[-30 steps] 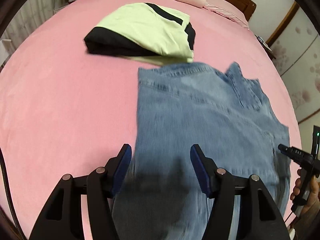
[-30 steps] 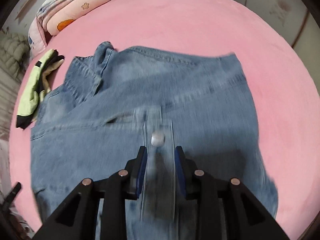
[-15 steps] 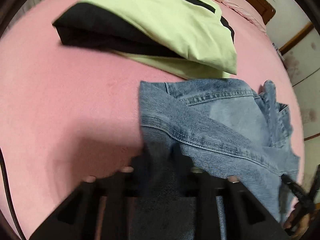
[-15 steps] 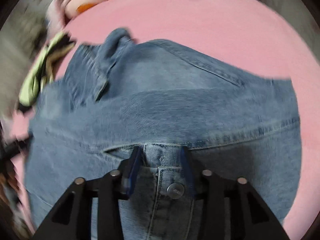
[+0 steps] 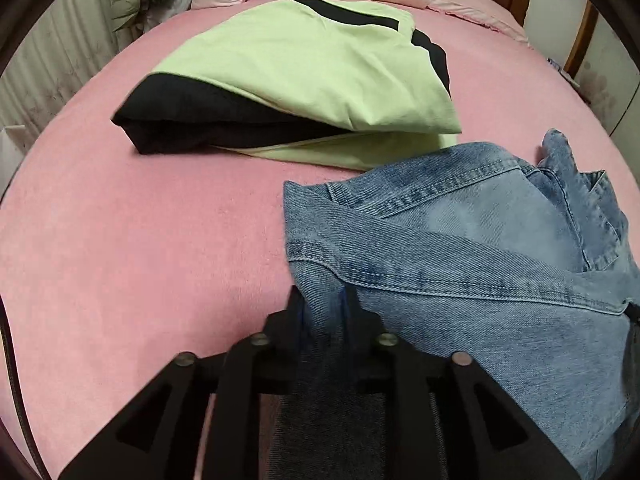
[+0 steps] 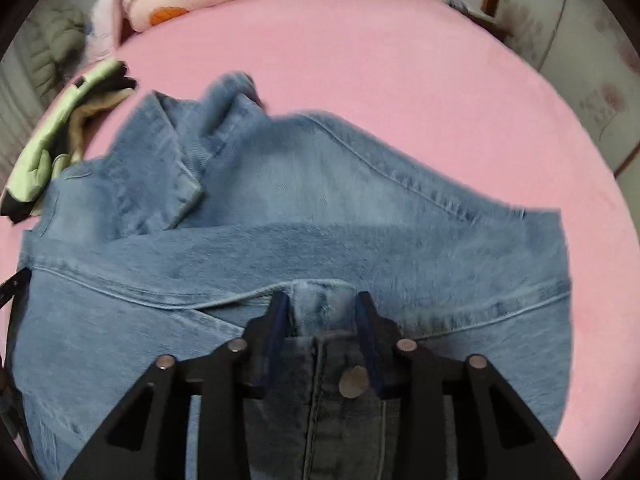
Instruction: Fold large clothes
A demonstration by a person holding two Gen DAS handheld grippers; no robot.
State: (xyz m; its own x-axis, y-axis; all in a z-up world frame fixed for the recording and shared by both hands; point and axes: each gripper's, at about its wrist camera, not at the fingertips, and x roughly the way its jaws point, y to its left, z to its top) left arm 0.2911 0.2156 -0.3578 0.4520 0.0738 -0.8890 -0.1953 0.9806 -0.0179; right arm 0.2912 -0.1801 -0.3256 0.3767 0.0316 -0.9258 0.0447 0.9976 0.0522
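The left gripper (image 5: pixel 323 305) held the denim jacket (image 5: pixel 460 272) edge, jaws just loosening. The right gripper (image 6: pixel 320 312) had jaws just opening around the button placket (image 6: pixel 340 364). Both were on the pink bed (image 5: pixel 140 240).

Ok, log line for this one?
fold denim jacket | left gripper, right gripper: jaws just opening, denim between | on pink bed
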